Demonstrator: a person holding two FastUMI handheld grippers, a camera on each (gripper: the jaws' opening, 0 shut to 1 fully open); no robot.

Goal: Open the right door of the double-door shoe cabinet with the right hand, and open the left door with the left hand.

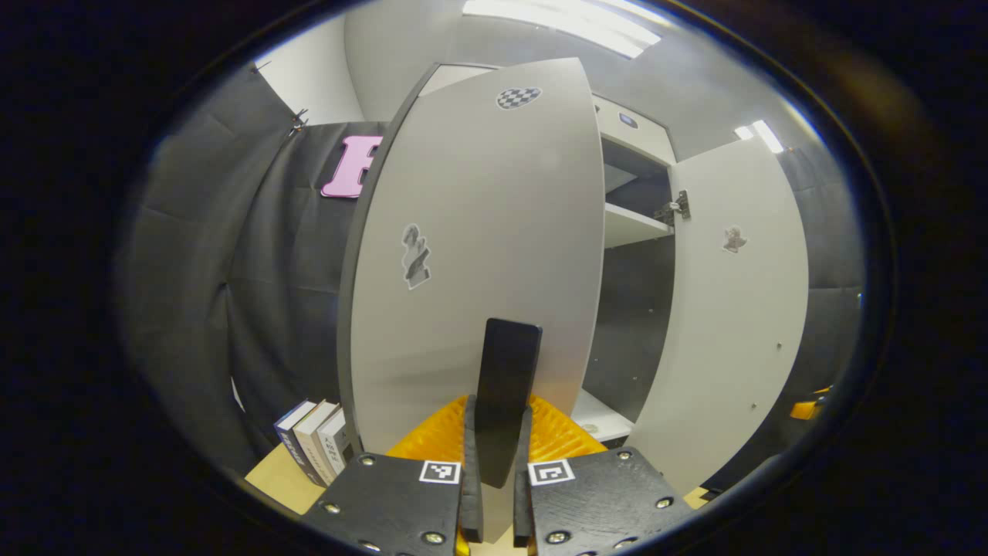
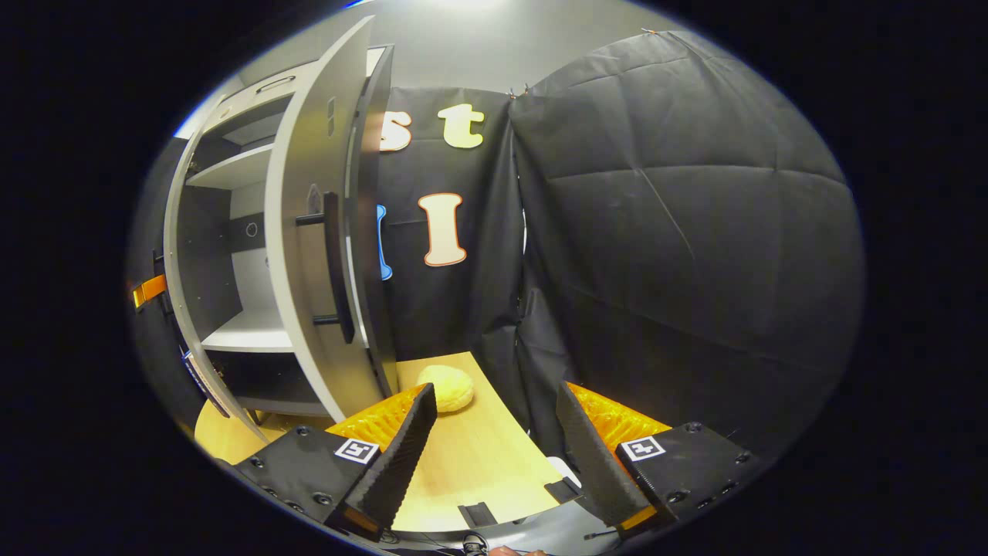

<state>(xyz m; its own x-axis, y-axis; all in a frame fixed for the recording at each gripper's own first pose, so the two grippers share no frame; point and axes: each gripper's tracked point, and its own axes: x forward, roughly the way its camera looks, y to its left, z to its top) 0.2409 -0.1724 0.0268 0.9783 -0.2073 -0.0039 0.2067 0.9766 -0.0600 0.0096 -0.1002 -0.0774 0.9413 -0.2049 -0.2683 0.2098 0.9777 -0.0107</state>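
Black cloth hangs all around the booth, and a light wooden table [image 2: 478,455] sits at the bottom.

In the left gripper view, the shoe cabinet [image 1: 629,224] stands close ahead with both doors swung out. The left door [image 1: 478,255] is big and near, with small stickers on its pale front. The left gripper [image 1: 498,494] is clenched on the door's black handle [image 1: 505,394], one finger on each side of the bar. The right door [image 1: 733,309] stands open farther to the right, showing its inner face. White shelves show between the doors. A few books [image 1: 312,440] stand at the lower left, beside the cabinet.

In the right gripper view, the right gripper [image 2: 494,455] is released, its fingers spread wide and grasping nothing. The right door [image 2: 309,232] stands open to its left, with a black bar handle [image 2: 336,266] on it. A round yellow bun [image 2: 448,388] lies on the table near the door.
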